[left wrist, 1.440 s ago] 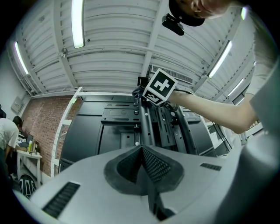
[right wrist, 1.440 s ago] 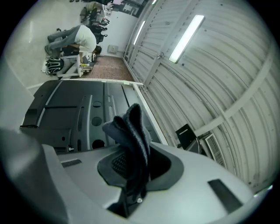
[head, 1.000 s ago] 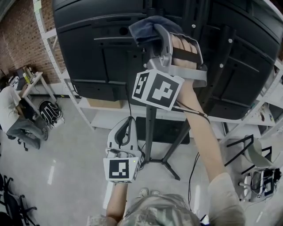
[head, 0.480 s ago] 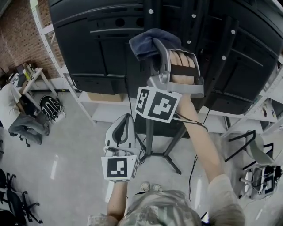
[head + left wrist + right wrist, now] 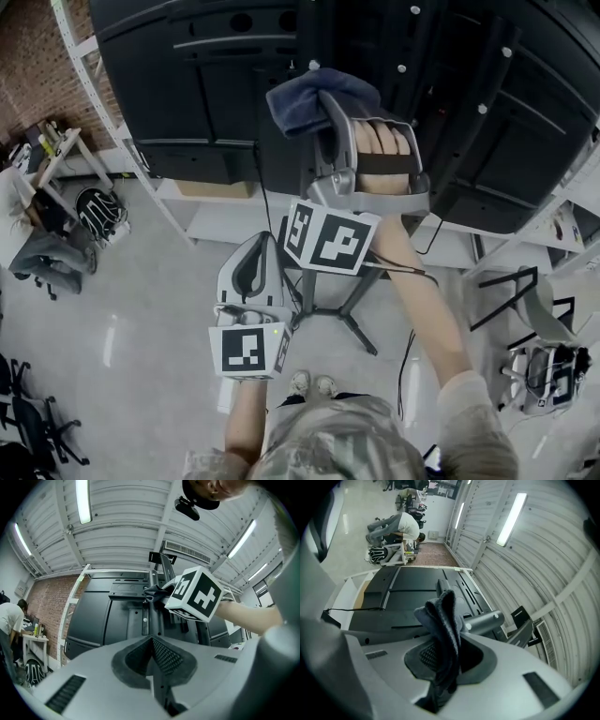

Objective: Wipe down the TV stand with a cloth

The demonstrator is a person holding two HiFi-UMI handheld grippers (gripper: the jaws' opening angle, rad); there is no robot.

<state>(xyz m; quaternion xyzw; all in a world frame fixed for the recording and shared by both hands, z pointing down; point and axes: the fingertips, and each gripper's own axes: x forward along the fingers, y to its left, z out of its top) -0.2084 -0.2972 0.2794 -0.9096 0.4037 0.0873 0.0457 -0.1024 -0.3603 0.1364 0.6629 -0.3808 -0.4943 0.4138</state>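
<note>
Left tongs [image 5: 255, 272] hang low near the body, pressed together on nothing, probably just parked out of the way. The right tongs [image 5: 328, 117] are up high, clamped on the bunched blue-grey cloth [image 5: 302, 98], which sits at the top of the TV stand [image 5: 359, 336] against the TV's black back [image 5: 206, 84], so I'd guess it's mid-wipe. Further off there's white shelving [image 5: 225, 220] and a shiny grey floor [image 5: 141, 309].

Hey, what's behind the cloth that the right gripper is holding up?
Behind the cloth, clamped in the right gripper, are the TV's black back panel and a grey mounting post. The patch directly behind the cloth is covered, so contact cannot be confirmed.
</note>
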